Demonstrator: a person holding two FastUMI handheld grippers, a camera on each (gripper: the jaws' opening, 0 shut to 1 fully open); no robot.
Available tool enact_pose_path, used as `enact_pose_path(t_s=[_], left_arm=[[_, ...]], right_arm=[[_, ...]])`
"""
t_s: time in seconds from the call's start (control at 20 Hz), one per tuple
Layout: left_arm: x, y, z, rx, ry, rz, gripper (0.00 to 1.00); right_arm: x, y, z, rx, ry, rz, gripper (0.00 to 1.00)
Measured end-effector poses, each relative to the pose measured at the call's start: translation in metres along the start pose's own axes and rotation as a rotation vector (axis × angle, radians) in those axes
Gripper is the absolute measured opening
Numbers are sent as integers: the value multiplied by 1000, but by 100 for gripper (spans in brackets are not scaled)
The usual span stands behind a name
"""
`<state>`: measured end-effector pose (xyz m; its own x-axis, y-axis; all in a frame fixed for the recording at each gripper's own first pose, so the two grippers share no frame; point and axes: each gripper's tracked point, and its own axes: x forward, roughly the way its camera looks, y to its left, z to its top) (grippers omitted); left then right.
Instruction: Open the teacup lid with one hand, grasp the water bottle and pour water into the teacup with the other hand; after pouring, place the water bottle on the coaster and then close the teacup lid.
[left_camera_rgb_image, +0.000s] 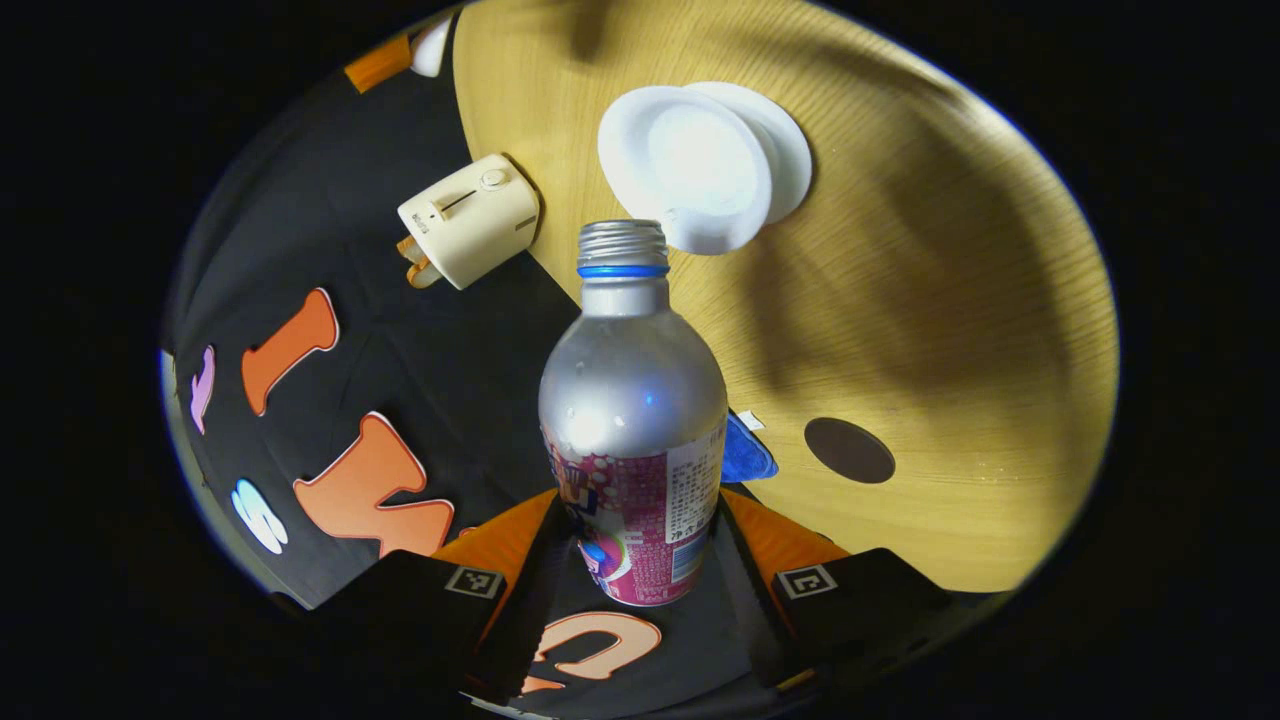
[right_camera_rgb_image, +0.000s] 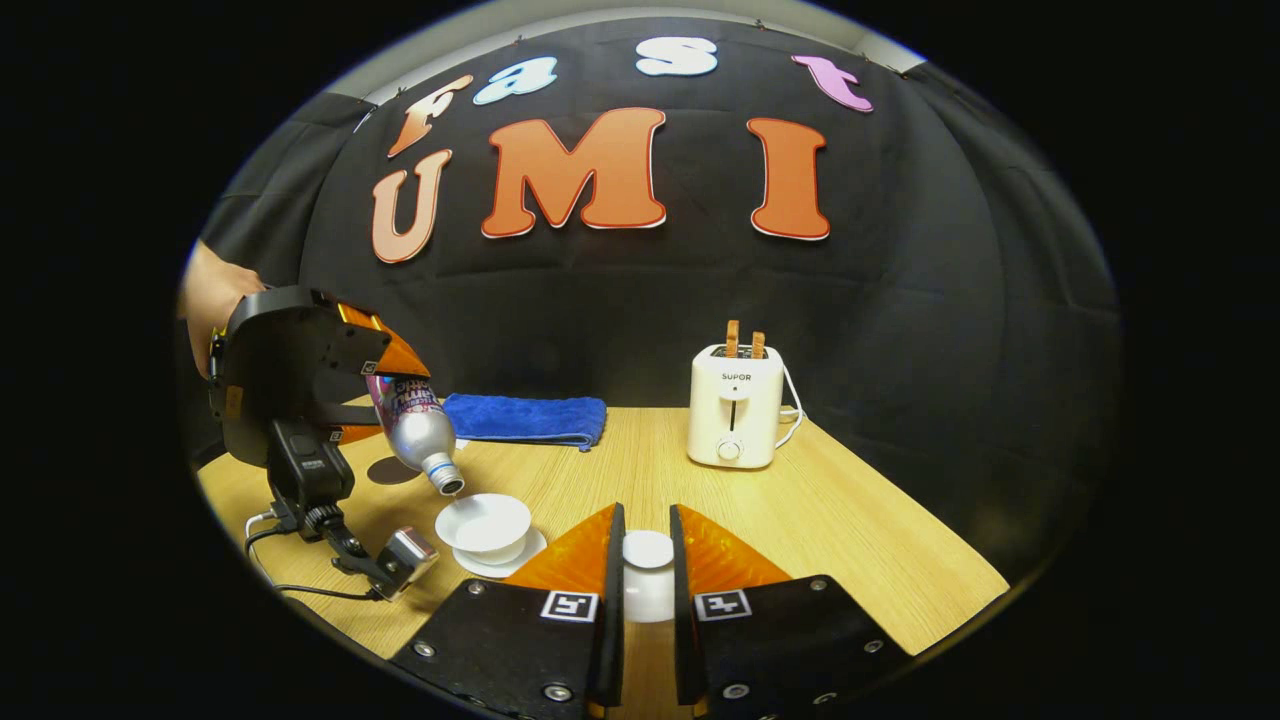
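Note:
A silver water bottle (left_camera_rgb_image: 632, 400) with no cap is tilted mouth-down, and my left gripper (left_camera_rgb_image: 637, 500) is shut on its labelled lower body. Its mouth hangs just over the rim of the open white teacup (left_camera_rgb_image: 700, 165), which stands on a white saucer (left_camera_rgb_image: 785, 140). In the right gripper view the left gripper (right_camera_rgb_image: 390, 375) holds the bottle (right_camera_rgb_image: 418, 428) slanted above the teacup (right_camera_rgb_image: 485, 522). My right gripper (right_camera_rgb_image: 646, 515) is shut on the white teacup lid (right_camera_rgb_image: 648, 555), held above the table to the cup's right. A dark round coaster (left_camera_rgb_image: 850, 450) lies on the table.
A cream toaster (right_camera_rgb_image: 737, 405) with two slices of toast stands at the back of the wooden table (right_camera_rgb_image: 850, 530). A folded blue towel (right_camera_rgb_image: 525, 418) lies by the wall. The coaster (right_camera_rgb_image: 390, 470) sits behind the cup. A hand (right_camera_rgb_image: 210, 290) holds the left gripper, whose cable trails beneath it.

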<state>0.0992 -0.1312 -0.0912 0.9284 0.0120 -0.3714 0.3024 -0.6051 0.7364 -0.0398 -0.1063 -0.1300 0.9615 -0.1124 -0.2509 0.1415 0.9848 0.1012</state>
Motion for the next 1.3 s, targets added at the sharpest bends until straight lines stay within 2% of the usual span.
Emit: enact_pose_path(t_s=[0.25, 0.45, 0.7, 0.9, 1.0, 1.2, 1.25, 1.3], left_arm=[[-2, 6, -1, -189, -40, 58, 84], [-5, 11, -8, -362, -55, 157, 84], [-22, 23, -39, -699, -65, 291, 83], [-24, 29, -76, -977, -52, 395, 82], [-25, 22, -95, -1139, -39, 428, 83], [-10, 4, -127, -1464, -39, 463, 81], [-4, 2, -131, -1538, -46, 468, 83], [6, 1, -134, -1608, -55, 454, 81]], right_arm=[[4, -1, 4, 23, 1, -2, 21], [9, 3, 8, 39, 3, 7, 20], [17, 13, 21, 37, -8, 29, 21], [22, 36, 38, 31, -34, 68, 21], [25, 52, 45, 14, -48, 98, 21], [33, 83, 45, -45, -37, 136, 21], [36, 90, 46, -58, -34, 143, 21], [37, 97, 47, -66, -32, 151, 21]])
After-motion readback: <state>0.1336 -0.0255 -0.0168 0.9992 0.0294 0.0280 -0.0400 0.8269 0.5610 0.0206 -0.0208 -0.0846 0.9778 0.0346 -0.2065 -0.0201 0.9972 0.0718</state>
